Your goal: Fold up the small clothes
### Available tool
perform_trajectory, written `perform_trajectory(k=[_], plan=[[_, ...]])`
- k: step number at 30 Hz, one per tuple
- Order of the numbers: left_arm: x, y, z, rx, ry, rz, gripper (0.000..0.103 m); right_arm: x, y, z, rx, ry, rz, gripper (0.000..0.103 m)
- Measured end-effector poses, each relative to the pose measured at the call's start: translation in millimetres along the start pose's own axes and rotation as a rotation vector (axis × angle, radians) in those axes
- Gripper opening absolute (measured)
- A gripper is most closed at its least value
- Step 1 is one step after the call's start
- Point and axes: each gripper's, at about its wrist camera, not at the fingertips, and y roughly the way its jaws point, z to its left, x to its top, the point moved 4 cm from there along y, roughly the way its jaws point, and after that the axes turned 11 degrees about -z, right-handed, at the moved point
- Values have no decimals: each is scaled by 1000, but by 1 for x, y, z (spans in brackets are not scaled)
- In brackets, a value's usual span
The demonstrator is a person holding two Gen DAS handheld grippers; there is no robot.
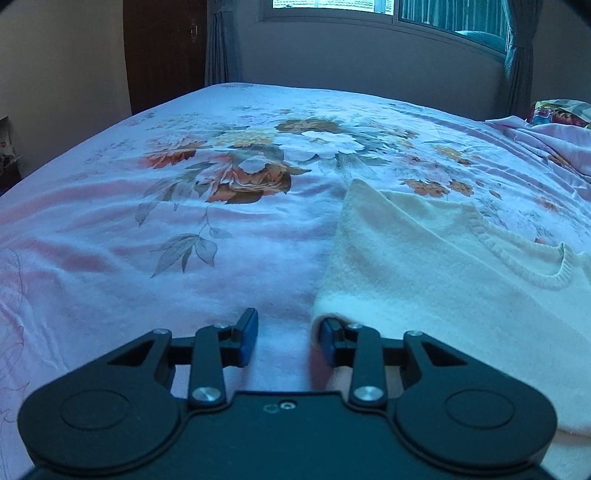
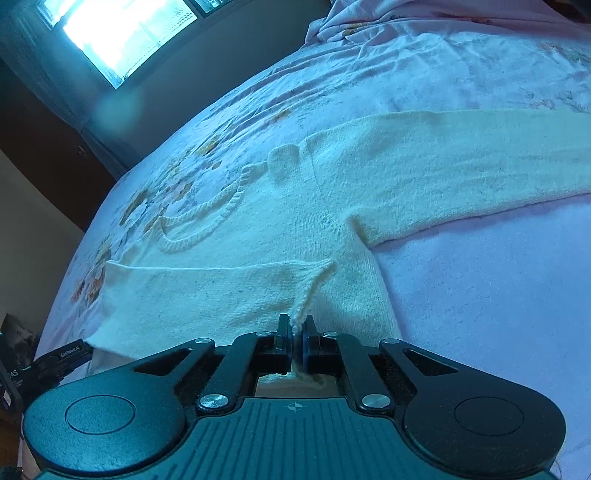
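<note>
A small cream knit sweater (image 2: 280, 221) lies on the bed, neckline toward the far side, one sleeve (image 2: 461, 155) stretched out to the right. The other sleeve (image 2: 207, 291) is folded across the body. My right gripper (image 2: 295, 328) is shut on the cuff of that folded sleeve. In the left wrist view the sweater (image 1: 424, 266) lies at the right. My left gripper (image 1: 288, 336) is open low over the bed, its right finger (image 1: 328, 339) at the sweater's left edge, nothing between the pads.
The bed is covered by a pink floral sheet (image 1: 184, 206). Bunched bedding and a colourful pillow (image 1: 561, 110) lie at the far right. A window (image 1: 388, 11) and curtains stand behind the bed. The left gripper's body (image 2: 55, 363) shows at the right wrist view's left edge.
</note>
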Motion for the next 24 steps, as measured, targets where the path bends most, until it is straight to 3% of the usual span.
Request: perform_trajectory(k=[2, 5, 9, 12, 14, 15, 17, 20, 22, 24], plan=[[-4, -2, -4, 17, 22, -5, 33, 0, 3, -3, -51, -50, -15, 4], [-4, -5, -6, 36, 57, 3, 40, 3, 10, -13, -55, -17, 9, 4], [-4, -28, 4, 33, 97, 9, 39, 14, -13, -15, -146, -80, -70, 4], [-1, -58, 5, 3, 81, -39, 40, 15, -31, -9, -93, -54, -122, 4], [3, -68, -6, -31, 95, -52, 48, 5, -21, 1, -59, -93, -58, 4], [4, -70, -16, -54, 99, -45, 49, -3, -10, 1, -84, -123, 7, 4], [6, -70, -31, -82, 107, -17, 49, -5, -11, -4, -85, -90, 6, 5], [8, -77, -50, -137, 92, -10, 54, 12, -36, -24, -118, -54, -66, 5], [8, -81, -65, -156, 111, -18, 64, 26, -47, -52, -175, -3, -77, 5], [5, -84, -78, -171, 128, -23, 65, 36, -58, -86, -233, 75, -90, 5]])
